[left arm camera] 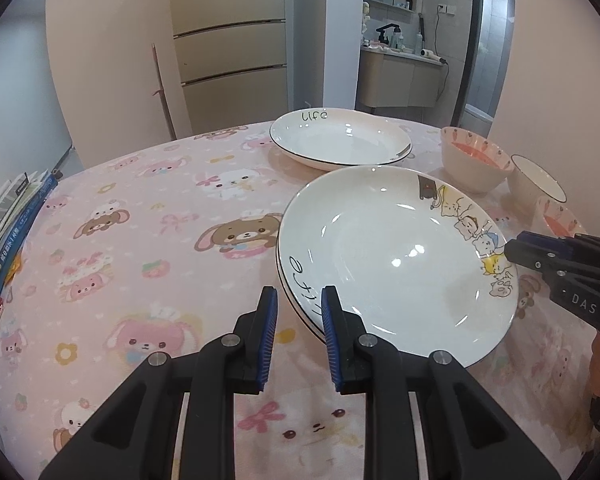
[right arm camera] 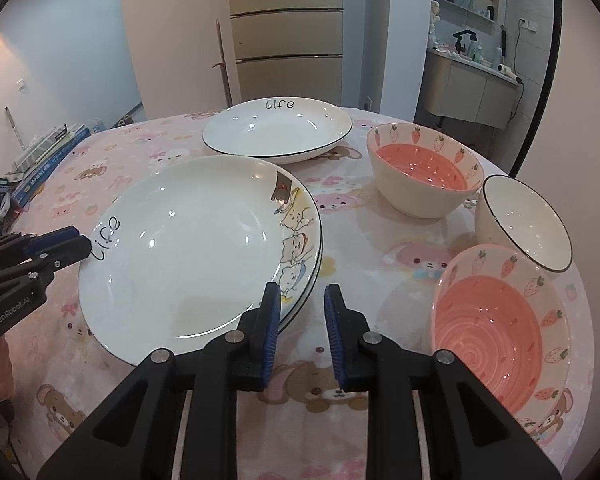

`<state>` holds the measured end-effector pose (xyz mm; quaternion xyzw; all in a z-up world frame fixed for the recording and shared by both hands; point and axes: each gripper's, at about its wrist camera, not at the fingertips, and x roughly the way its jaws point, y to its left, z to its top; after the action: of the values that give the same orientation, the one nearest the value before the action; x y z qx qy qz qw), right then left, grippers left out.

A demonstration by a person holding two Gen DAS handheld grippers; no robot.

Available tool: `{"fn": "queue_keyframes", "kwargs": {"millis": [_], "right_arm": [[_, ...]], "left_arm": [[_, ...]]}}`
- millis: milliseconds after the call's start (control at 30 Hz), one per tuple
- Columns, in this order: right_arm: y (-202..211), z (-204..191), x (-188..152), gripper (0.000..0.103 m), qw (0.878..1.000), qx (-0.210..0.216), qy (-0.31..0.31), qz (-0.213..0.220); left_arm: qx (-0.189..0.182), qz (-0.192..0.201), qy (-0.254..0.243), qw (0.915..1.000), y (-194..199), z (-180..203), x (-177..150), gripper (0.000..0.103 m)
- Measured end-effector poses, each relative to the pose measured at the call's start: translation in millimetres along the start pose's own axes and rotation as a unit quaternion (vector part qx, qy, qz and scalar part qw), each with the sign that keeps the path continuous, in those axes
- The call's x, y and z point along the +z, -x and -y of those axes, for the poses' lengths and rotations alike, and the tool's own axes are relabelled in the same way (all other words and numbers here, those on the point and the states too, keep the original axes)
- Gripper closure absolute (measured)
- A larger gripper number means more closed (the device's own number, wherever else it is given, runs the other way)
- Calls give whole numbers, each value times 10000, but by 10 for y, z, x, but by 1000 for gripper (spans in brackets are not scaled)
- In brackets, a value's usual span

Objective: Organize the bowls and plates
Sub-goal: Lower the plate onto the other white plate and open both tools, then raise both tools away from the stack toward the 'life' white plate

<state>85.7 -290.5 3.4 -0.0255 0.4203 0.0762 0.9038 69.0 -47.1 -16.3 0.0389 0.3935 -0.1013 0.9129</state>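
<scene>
A white plate with cartoon animals and "life" on its rim (left arm camera: pixel 380 256) (right arm camera: pixel 188 256) lies on a black-rimmed plate (left arm camera: pixel 285 280) (right arm camera: pixel 318 256), shifted a little off it. My left gripper (left arm camera: pixel 299 300) (right arm camera: pixel 82 242) is at the stack's left rim by the "life" lettering. Its jaws stand a narrow gap apart and the rim runs under them untouched. My right gripper (right arm camera: pixel 302 298) (left arm camera: pixel 510 248) is at the opposite rim by the cartoons, equally narrow, nothing pressed. Another "life" plate (left arm camera: pixel 340 140) (right arm camera: pixel 276 128) lies farther back.
Right of the stack stand a strawberry-patterned pink bowl (right arm camera: pixel 424 168) (left arm camera: pixel 472 160), a white black-rimmed bowl (right arm camera: pixel 520 220) (left arm camera: pixel 536 180) and a second pink bowl (right arm camera: pixel 496 320) (left arm camera: pixel 556 216). Books (left arm camera: pixel 16 216) (right arm camera: pixel 48 152) lie at the table's left edge.
</scene>
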Motion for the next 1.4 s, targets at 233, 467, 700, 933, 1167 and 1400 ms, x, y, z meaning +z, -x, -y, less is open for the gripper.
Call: {"fn": "queue_keyframes", "kwargs": {"millis": [233, 467, 700, 933, 1167, 1400], "right_arm": [[127, 37, 14, 81, 9999, 7, -68, 145], [404, 28, 142, 82, 9987, 27, -56, 504], [783, 14, 324, 81, 9937, 8, -100, 1112], [1124, -36, 447, 79, 9823, -158, -25, 1869], [1302, -69, 574, 53, 9746, -136, -84, 2232], [1341, -67, 815, 51, 9690, -173, -218, 2455]], "left_arm": [[28, 349, -87, 9993, 251, 44, 46, 79], [331, 983, -265, 9943, 552, 83, 173, 78], [369, 1656, -173, 9854, 917, 35, 307, 38], [346, 2320, 54, 9721, 1257, -22, 434, 15], [468, 2816, 50, 9584, 1460, -19, 557, 10], [680, 3371, -22, 9390, 1605, 15, 644, 0]]}}
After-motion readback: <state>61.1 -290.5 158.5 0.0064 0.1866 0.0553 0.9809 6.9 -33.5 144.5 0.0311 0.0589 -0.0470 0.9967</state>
